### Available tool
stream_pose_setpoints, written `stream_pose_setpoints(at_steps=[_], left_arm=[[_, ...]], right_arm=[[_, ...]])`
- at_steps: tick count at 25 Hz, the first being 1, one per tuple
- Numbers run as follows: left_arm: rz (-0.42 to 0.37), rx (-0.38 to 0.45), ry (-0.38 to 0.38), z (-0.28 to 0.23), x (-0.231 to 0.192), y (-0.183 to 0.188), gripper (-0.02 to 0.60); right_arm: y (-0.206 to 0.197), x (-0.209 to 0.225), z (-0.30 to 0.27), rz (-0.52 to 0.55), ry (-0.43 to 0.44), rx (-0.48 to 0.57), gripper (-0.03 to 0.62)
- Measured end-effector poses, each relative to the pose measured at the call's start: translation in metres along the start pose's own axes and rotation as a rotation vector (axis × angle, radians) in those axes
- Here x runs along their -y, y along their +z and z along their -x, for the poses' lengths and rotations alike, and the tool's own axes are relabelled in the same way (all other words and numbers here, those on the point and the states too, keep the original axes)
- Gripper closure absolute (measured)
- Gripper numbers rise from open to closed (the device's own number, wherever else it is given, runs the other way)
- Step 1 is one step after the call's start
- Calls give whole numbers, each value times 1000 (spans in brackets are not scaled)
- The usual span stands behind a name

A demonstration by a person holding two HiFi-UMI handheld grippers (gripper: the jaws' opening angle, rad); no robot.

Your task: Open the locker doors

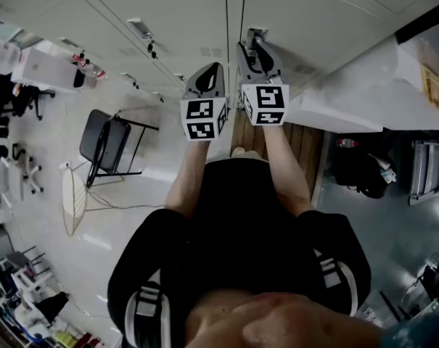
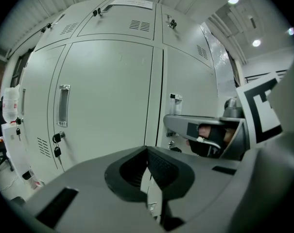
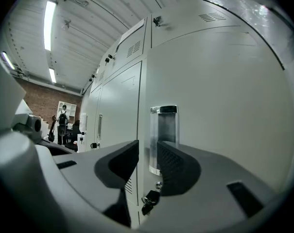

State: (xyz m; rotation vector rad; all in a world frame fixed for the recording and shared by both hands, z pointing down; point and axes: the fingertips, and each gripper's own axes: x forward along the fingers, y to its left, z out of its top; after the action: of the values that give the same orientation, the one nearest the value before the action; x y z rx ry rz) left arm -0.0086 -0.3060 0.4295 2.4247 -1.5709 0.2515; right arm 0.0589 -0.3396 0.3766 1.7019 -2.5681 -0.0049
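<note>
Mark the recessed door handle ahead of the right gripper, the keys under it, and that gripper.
recessed door handle (image 3: 164,126), right gripper view, upper part of the recess.
keys (image 3: 149,198), right gripper view, the hanging dark fob.
right gripper (image 3: 147,145), right gripper view, midway between the parted jaws.

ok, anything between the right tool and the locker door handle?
Nothing. The right gripper view shows the right tool, jaws apart, with the handle straight ahead in the gap and no object in front of it; keys hang below.
</note>
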Motion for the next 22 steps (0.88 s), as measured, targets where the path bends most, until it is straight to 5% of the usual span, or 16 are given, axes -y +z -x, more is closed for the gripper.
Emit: stream_pose_setpoints(at_steps=[22], left_arm=[[68, 30, -107, 1, 36, 8, 572]], right_arm=[[1, -17, 64, -147, 132, 11, 480]])
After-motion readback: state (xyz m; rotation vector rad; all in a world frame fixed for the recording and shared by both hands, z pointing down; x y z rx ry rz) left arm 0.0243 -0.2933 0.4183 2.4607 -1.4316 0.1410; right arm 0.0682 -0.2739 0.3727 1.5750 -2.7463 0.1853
